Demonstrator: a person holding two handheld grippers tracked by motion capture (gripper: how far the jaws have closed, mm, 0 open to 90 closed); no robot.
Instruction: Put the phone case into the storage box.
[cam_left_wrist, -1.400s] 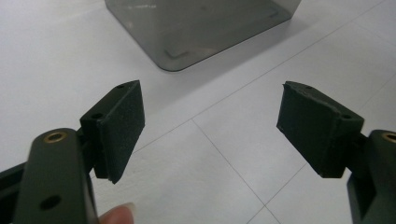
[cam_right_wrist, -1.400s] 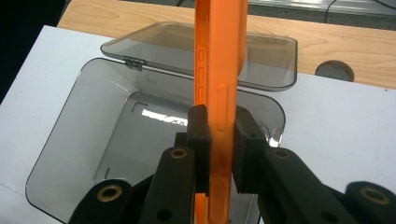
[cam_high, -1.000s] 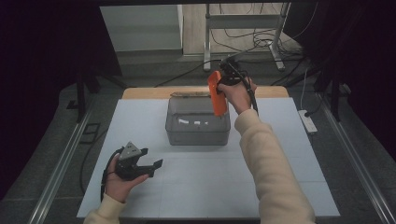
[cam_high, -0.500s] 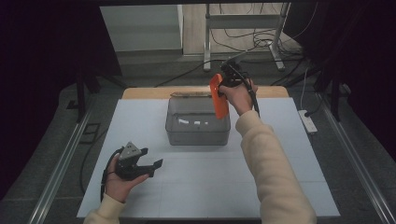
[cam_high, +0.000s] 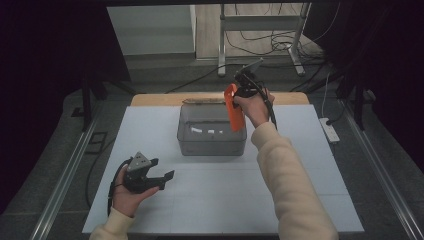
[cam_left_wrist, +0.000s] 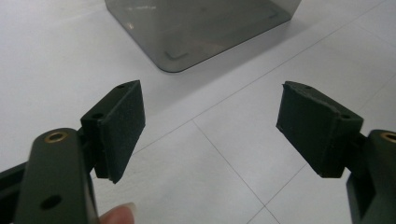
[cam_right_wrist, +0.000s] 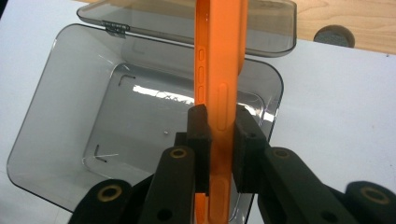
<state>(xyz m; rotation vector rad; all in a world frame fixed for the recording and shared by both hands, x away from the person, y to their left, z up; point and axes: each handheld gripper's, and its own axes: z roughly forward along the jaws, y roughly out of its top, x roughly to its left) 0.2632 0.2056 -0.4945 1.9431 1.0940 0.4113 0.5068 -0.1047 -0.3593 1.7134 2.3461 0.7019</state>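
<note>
An orange phone case (cam_high: 234, 107) (cam_right_wrist: 219, 93) hangs on edge over the right part of a clear grey plastic box (cam_high: 212, 131) (cam_right_wrist: 60, 112) with its lid (cam_right_wrist: 261, 28) swung back. My right gripper (cam_high: 239, 102) (cam_right_wrist: 220, 149) is shut on the case, a pad on each flat side. The box looks bare inside in the right gripper view. Down at the near left, my left gripper (cam_high: 167, 176) (cam_left_wrist: 210, 126) is open with nothing between its pads and hovers low over the white table (cam_high: 220, 200). A corner of the box (cam_left_wrist: 187, 32) lies just ahead of it.
A wooden strip (cam_high: 160, 99) runs behind the white table top, with a round hole (cam_right_wrist: 334, 35) in it. A power strip (cam_high: 330, 129) lies off the table's right edge. Metal rails (cam_high: 65, 170) flank both sides. Cables trail on the floor behind.
</note>
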